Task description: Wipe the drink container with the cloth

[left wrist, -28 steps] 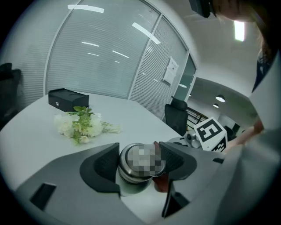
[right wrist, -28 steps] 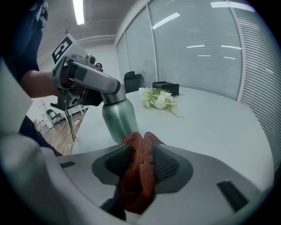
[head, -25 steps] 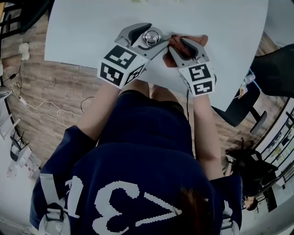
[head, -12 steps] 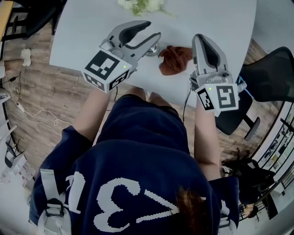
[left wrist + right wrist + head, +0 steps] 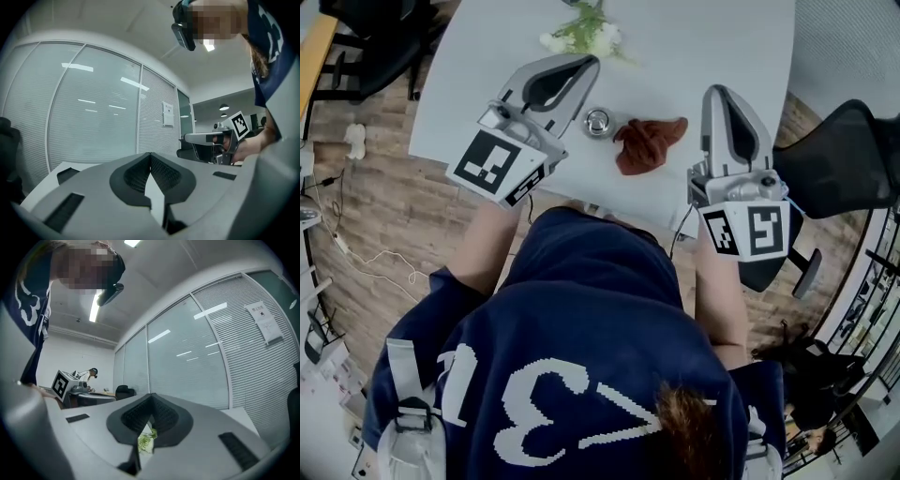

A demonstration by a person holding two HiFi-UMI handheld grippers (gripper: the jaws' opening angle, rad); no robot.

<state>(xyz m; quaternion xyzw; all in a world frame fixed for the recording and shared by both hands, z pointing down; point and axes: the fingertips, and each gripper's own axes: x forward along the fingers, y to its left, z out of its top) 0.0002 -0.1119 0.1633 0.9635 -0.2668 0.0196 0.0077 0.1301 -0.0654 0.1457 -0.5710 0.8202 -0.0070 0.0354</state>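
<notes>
Left tool (image 5: 584, 66) and right tool (image 5: 720, 94), jaws just closed and pressed together on nothing, hang above the tabletop (image 5: 712, 42); drink container (image 5: 597, 121) stands upright between them, nearer the left tool, cloth (image 5: 649, 143) just beside it toward the right tool.

Office, open-plan or meeting room.
- Full-height glass partition (image 5: 93, 122) with slatted blinds (image 5: 154, 119) behind it; a printed notice (image 5: 168, 114) is stuck to one pane.
- Strip light (image 5: 96, 305) in a plain white ceiling.
- White table (image 5: 694, 37) in the middle, on a wood-plank floor (image 5: 375, 178).
- Black swivel chair (image 5: 839, 155) at the right, a second black chair (image 5: 389, 37) at the far left.
- Loose cables (image 5: 347, 255) on the floor, left.
</notes>
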